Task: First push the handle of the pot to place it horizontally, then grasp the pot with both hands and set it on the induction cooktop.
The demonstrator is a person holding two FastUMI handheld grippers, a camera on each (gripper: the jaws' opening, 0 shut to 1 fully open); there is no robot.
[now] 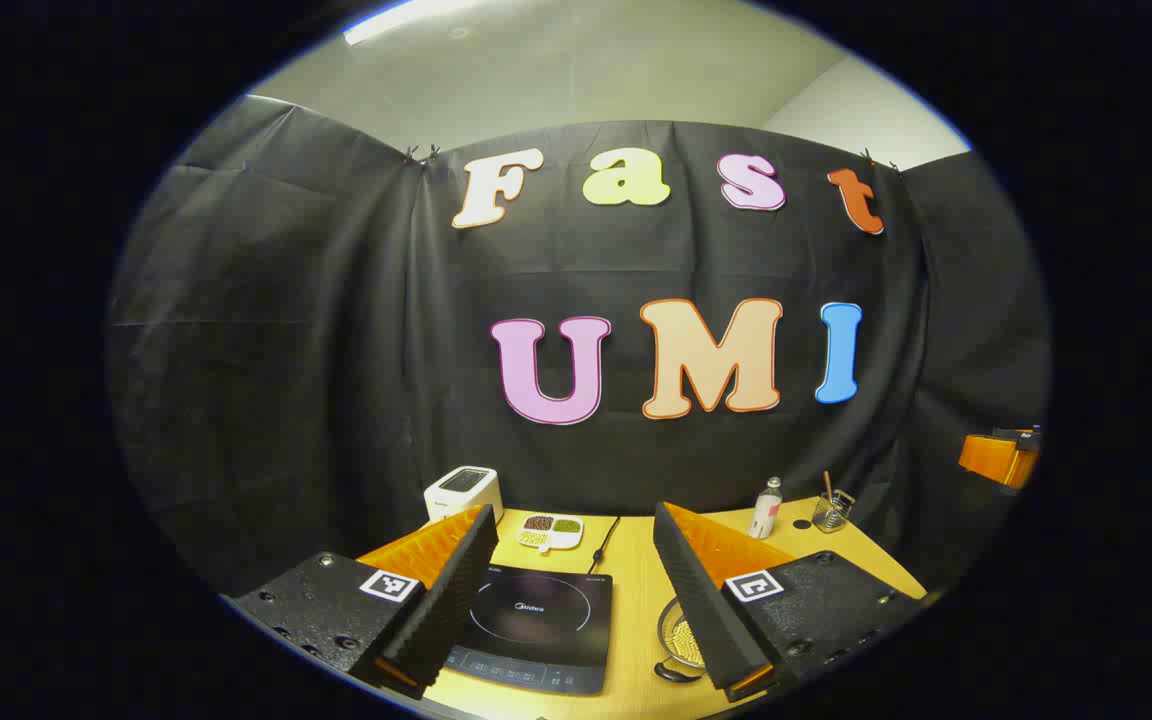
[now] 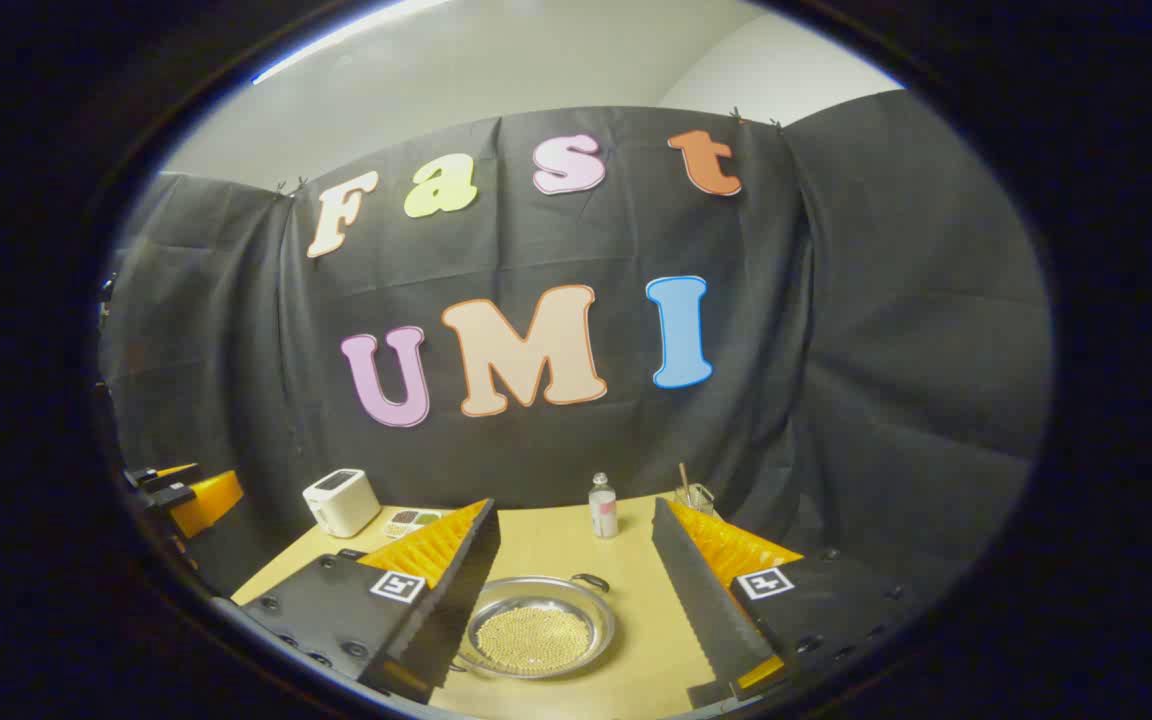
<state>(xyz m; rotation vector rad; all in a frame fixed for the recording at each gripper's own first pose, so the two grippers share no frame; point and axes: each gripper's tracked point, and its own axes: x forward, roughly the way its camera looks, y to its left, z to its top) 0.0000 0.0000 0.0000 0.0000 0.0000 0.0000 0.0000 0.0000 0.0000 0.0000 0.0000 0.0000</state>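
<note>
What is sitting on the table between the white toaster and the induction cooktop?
A small white divided dish of dark and green grains lies between the toaster and the induction cooktop, seen in the left gripper view.

Your light comes from a ceiling strip point(image 1: 406, 18) high above the left tongs point(image 1: 571, 590), bright and even. The counter point(image 1: 636, 600) ahead of both tongs reads clear and warm, with soft shadows only. Past the right tongs point(image 2: 576, 600) the cloth wall goes dim. Fisheye bending curves everything near the rims, and you get slight softness there.
</note>
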